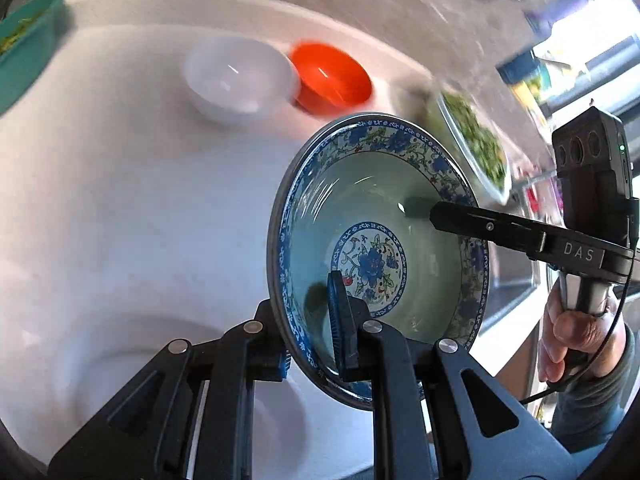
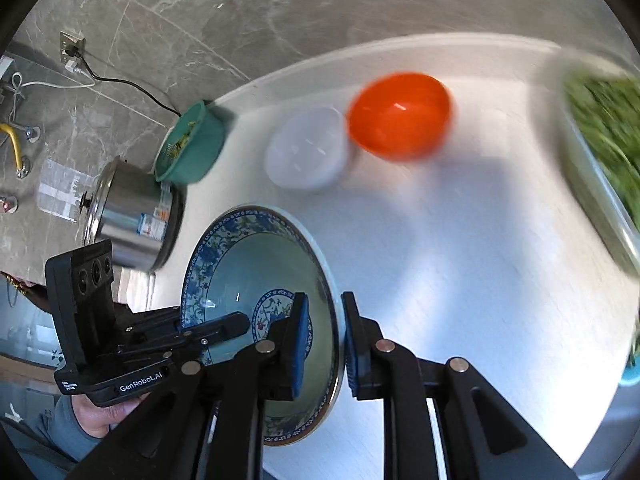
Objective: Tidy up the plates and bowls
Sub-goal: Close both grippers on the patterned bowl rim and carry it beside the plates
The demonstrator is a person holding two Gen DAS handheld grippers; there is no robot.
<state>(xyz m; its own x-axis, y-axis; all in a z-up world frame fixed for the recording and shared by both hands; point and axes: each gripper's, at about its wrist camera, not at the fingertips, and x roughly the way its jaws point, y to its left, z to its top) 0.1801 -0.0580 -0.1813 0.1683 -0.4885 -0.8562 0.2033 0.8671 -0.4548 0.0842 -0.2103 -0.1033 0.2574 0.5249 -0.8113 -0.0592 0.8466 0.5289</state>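
Blue-and-white floral bowl (image 1: 384, 256), one in number, is held tilted in the air above the white counter (image 1: 132, 208), gripped on opposite sides of its rim by two grippers. The left gripper (image 1: 310, 340) has its jaws closed on the near rim, one blue pad inside the bowl and one outside against the wall. The right gripper (image 2: 326, 344) has its jaws closed on the rim in the same way, one pad inside and one outside. Each gripper shows in the other's camera, reaching over the bowl's far edge, with a person's hand (image 1: 576, 336) around its handle.

Beyond the jaws, on the counter, sit two smaller bowls just beside each other: one white bowl (image 1: 240, 78) and one orange bowl (image 1: 332, 78). Both are empty and upright. Farther off, to the left of the left jaws, one teal bowl (image 2: 190, 146) stands at the counter's edge with some yellow and green pattern or contents inside; it is too blurred to say which. To the right of the right jaws lies one shallow white tray (image 2: 592, 184) filled with green leaves, also blurred.

Past the counter's edge, one steel pot (image 2: 132, 220) with a lid stands on the grey marble floor (image 2: 280, 8).
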